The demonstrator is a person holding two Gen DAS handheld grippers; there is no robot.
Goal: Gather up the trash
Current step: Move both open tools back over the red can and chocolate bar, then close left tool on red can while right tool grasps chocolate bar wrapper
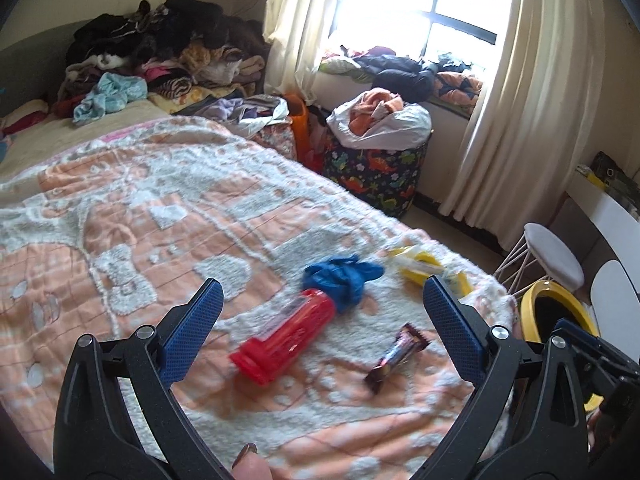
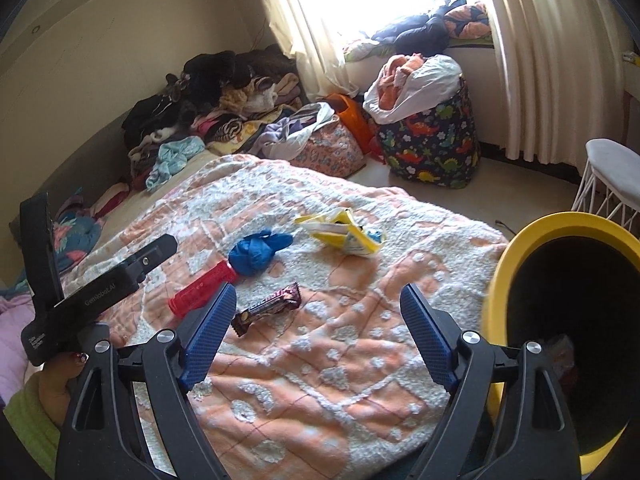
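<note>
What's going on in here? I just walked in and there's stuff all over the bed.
A person is collecting trash with a handheld gripper in each hand. Both the left gripper and the right gripper are open and empty above the blanket. Still lying there: a red tube, a blue crumpled glove, a yellow wrapper and a dark candy bar wrapper. The yellow bin waits at the bed's edge.

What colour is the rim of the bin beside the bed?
Yellow; the bin shows best in the right wrist view.
</note>
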